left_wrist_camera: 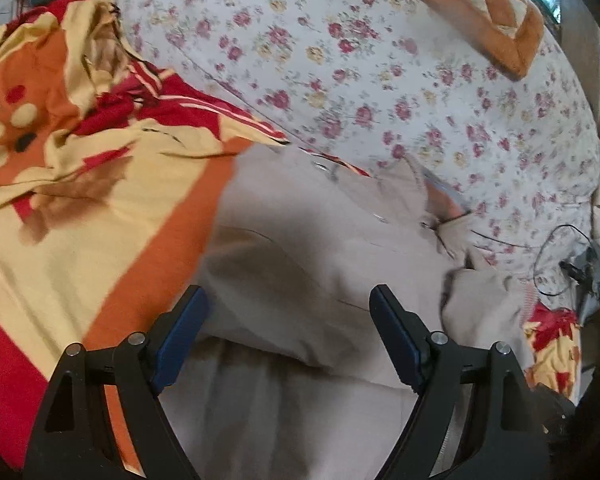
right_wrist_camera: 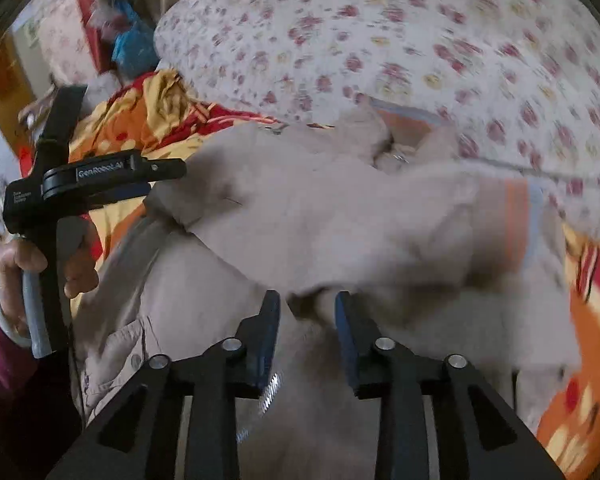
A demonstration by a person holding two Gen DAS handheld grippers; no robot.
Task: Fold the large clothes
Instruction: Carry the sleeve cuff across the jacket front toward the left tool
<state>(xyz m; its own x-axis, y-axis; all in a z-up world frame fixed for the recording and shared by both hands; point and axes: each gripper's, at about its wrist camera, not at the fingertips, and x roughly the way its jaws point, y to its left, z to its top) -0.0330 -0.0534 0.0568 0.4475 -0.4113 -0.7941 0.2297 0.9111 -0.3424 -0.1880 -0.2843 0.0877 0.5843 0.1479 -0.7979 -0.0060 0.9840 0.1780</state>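
Note:
A large beige jacket [left_wrist_camera: 320, 248] with snaps and an orange-and-blue lining lies on the bed. My left gripper [left_wrist_camera: 288, 300] is open and empty just above its folded body. In the right wrist view the jacket [right_wrist_camera: 340, 216] is blurred, with a fold of it lifted across the middle. My right gripper [right_wrist_camera: 307, 304] has its jaws narrowly apart with a bunch of beige cloth between them. The left gripper [right_wrist_camera: 168, 172] shows at the left of that view, held by a hand, its tip at the jacket's edge.
A red, orange and yellow blanket [left_wrist_camera: 60, 184] lies under and left of the jacket. A floral sheet [left_wrist_camera: 380, 60] covers the bed behind. An orange patterned pillow [left_wrist_camera: 480, 8] lies at the back. A black cable [left_wrist_camera: 556, 256] sits at the right edge.

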